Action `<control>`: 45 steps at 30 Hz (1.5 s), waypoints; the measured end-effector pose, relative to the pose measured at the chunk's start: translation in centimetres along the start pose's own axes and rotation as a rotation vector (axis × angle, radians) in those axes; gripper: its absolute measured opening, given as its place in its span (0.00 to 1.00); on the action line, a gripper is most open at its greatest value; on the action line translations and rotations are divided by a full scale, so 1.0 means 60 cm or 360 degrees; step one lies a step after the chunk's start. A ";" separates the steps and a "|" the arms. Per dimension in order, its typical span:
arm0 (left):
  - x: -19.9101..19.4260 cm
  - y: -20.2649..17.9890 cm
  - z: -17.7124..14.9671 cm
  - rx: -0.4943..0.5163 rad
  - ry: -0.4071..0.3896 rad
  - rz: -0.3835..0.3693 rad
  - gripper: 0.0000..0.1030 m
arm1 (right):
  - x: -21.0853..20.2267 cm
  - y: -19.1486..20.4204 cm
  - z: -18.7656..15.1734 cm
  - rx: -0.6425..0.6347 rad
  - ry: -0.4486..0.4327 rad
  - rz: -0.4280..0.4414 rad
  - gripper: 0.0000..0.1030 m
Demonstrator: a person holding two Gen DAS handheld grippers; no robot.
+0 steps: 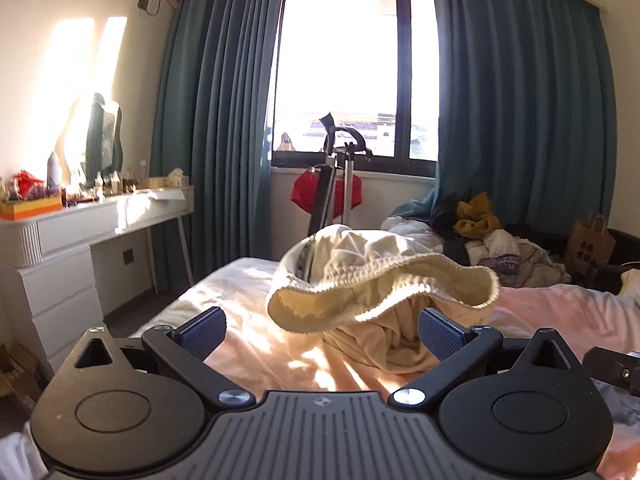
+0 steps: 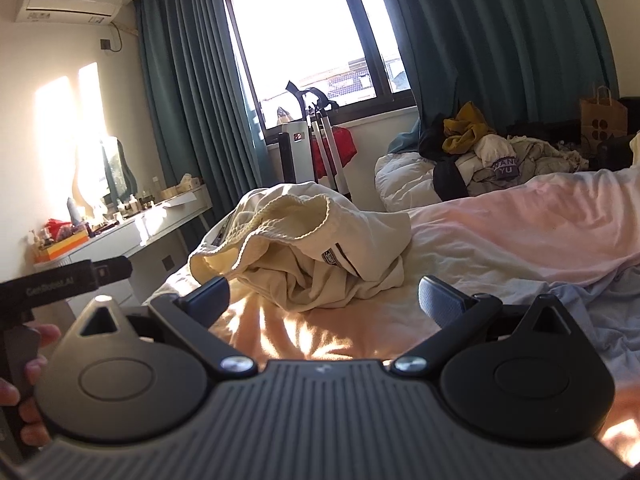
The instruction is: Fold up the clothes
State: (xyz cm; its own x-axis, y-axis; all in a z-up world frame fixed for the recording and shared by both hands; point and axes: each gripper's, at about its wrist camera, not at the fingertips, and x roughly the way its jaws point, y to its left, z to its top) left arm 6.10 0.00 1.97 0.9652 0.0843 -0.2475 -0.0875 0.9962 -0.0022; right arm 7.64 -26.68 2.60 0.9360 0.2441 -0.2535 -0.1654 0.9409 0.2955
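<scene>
1. Cream garment (image 2: 308,240) with a ribbed knit waistband (image 1: 384,300) lies crumpled in a heap on the bed (image 2: 520,216), just ahead of both my grippers; its elastic opening stands up and gapes toward the left wrist camera.
2. Bed sheet under it reads peach in the sun patch and pinker toward the right.
3. Teal curtains (image 1: 516,120) hang on both sides of the bright window (image 1: 340,60).
4. White dresser (image 1: 60,276) on the left carries bottles and an orange box (image 1: 32,206).
5. Heap of other clothes (image 2: 492,156) sits at the bed's far end, with a mustard piece on top and a purple patch reading "WANG YU" as far as I can make out.
6. Brown paper bag (image 2: 603,118) with a dark four-petal mark stands beyond that heap.
7. My left gripper (image 1: 322,330) has its blue pads spread wide and grasps nothing; the garment's lower folds lie between and beyond the fingertips.
8. My right gripper (image 2: 324,300) is likewise spread and empty, short of the cloth.
9. In the right wrist view, the left device's black body (image 2: 60,284) bears "GenRobot.AI", partly blurred.
10. A small woven label (image 2: 329,257) on the garment has writing too small to read.
</scene>
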 end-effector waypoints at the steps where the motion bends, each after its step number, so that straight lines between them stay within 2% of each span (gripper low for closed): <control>1: 0.012 0.001 0.004 0.0006 -0.0007 0.0010 1.00 | 0.013 -0.002 0.006 0.0014 0.0009 0.0006 1.00; 7: 0.100 0.017 -0.028 -0.0047 0.0081 -0.0015 1.00 | 0.114 -0.010 0.039 0.0058 0.0087 0.0089 0.96; 14: 0.196 0.042 -0.077 -0.0045 0.0185 -0.0007 1.00 | 0.260 0.000 0.067 0.0144 0.0133 0.0037 0.92; 17: 0.220 0.059 -0.094 -0.0058 0.0194 0.0007 1.00 | 0.312 -0.005 0.056 0.0221 0.0203 -0.0058 0.72; 19: 0.234 0.071 -0.104 -0.0108 0.0223 -0.0003 1.00 | 0.334 -0.015 0.045 0.0303 0.0241 -0.0100 0.67; 20: 0.239 0.076 -0.107 -0.0129 0.0238 -0.0006 1.00 | 0.339 -0.020 0.041 0.0337 0.0250 -0.0112 0.59; 21: 0.242 0.079 -0.111 -0.0144 0.0251 -0.0008 1.00 | 0.345 -0.024 0.036 0.0371 0.0258 -0.0125 0.46; 22: 0.245 0.081 -0.112 -0.0152 0.0256 -0.0011 1.00 | 0.348 -0.030 0.033 0.0403 0.0261 -0.0138 0.40; 24: 0.244 0.083 -0.114 -0.0159 0.0258 -0.0017 1.00 | 0.335 -0.038 0.032 0.0453 0.0211 -0.0161 0.31; 26: 0.240 0.084 -0.111 -0.0162 0.0249 -0.0033 1.00 | 0.314 -0.039 0.036 0.0441 0.0177 -0.0172 0.27; 30: 0.219 0.080 -0.101 -0.0166 0.0208 -0.0124 1.00 | 0.250 -0.021 0.049 0.0300 0.0125 -0.0203 0.25; 36: 0.180 0.054 -0.092 -0.0049 0.0174 -0.0228 1.00 | 0.112 0.000 0.082 0.0088 -0.0013 -0.0191 0.22; 39: 0.150 0.035 -0.092 0.0037 0.0158 -0.0318 1.00 | 0.054 -0.003 0.086 0.0013 0.0017 -0.0177 0.21; 42: 0.113 0.012 -0.100 0.0165 0.0178 -0.0416 1.00 | 0.020 -0.009 0.062 -0.0103 0.0069 -0.0193 0.21; 45: 0.087 -0.018 -0.119 0.0354 0.0255 -0.0467 0.99 | 0.010 -0.034 0.026 -0.0053 0.0123 -0.0202 0.21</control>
State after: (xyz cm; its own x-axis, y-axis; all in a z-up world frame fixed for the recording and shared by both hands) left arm 9.50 -0.82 -6.26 0.8892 -0.1920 -0.4153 0.2586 0.9597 0.1100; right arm 9.04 -28.84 3.25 0.9236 0.1386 -0.3574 -0.0584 0.9724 0.2259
